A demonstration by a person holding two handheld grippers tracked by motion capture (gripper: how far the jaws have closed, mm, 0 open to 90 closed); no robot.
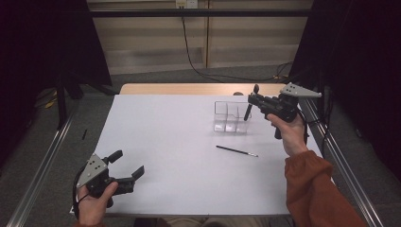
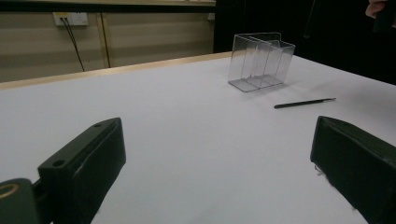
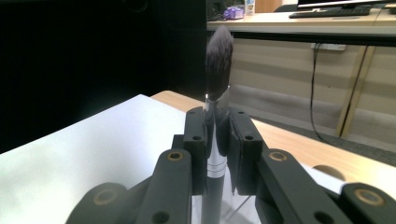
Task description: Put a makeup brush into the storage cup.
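Your right hand-held gripper (image 1: 252,100), upper right of the high view, pinches a dark-bristled makeup brush (image 3: 217,100) above the clear plastic divided organiser (image 1: 230,117). Your left hand-held gripper (image 1: 126,164), lower left, stands spread over the white desk (image 1: 179,156).

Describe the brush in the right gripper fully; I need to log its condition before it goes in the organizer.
The makeup brush has a dark, rounded, fluffy bristle head, a shiny silver ferrule and a dark handle below. It stands roughly upright, bristles up, clamped at the ferrule between the right gripper pads. From the high view it hangs above the clear organizer, its handle end slanting down toward the right-hand compartment; whether it touches the plastic cannot be told.
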